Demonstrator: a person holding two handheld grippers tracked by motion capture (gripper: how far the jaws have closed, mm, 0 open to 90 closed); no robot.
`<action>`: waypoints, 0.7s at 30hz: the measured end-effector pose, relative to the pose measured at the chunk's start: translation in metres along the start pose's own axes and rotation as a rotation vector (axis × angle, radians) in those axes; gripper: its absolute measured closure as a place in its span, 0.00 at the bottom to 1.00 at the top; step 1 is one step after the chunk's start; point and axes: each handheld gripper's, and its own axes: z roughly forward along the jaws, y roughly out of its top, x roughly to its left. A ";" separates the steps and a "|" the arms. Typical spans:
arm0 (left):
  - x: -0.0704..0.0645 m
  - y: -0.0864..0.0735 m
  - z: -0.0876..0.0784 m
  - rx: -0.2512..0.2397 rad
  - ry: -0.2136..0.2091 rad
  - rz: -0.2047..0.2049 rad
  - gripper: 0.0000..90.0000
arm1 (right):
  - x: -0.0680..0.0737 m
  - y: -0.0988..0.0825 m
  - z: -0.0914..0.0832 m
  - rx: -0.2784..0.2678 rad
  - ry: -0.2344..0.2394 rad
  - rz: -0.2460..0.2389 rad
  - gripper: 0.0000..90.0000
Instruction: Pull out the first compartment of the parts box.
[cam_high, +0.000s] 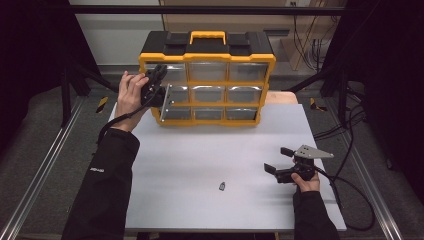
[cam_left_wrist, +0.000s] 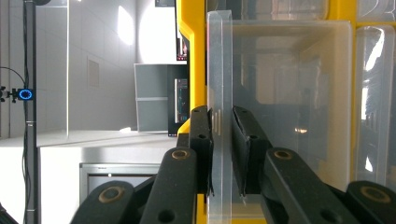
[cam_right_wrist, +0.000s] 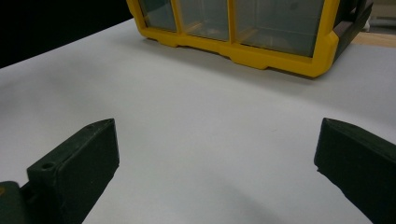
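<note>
While your left hand-held gripper (cam_high: 156, 76) is raised against the top-left corner of the yellow-and-black plastic organiser cabinet (cam_high: 207, 55), its two black jaws are pinching the front lip of a clear plastic drawer (cam_left_wrist: 280, 93). From the left gripper view you can see the thin transparent front wall (cam_left_wrist: 220, 70) of that drawer standing between the pads, with both pads pressed onto it, and the drawer's hollow body stretching away to the right beside the cabinet's yellow frame. The cabinet stands at the far edge of the pale grey counter (cam_high: 200, 160), its rows of clear drawers facing you and its yellow carry handle (cam_high: 207, 36) on top.

Your right hand-held gripper (cam_high: 278, 160) sits low over the near right part of the counter, well apart from the cabinet, and its jaws are spread wide with nothing between them but bare counter. A small dark object (cam_high: 222, 186), too small to identify, lies on the counter to the left of that gripper.
</note>
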 end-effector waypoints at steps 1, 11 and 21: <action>0.000 0.000 0.000 -0.005 0.002 -0.001 0.88 | 0.000 0.000 0.000 0.000 0.000 -0.001 0.01; 0.000 0.002 -0.005 -0.006 0.006 0.009 0.88 | 0.000 0.000 0.000 -0.001 0.001 0.000 0.01; 0.000 0.002 -0.010 -0.011 0.006 0.009 0.88 | 0.000 0.000 0.000 -0.004 0.001 -0.001 0.01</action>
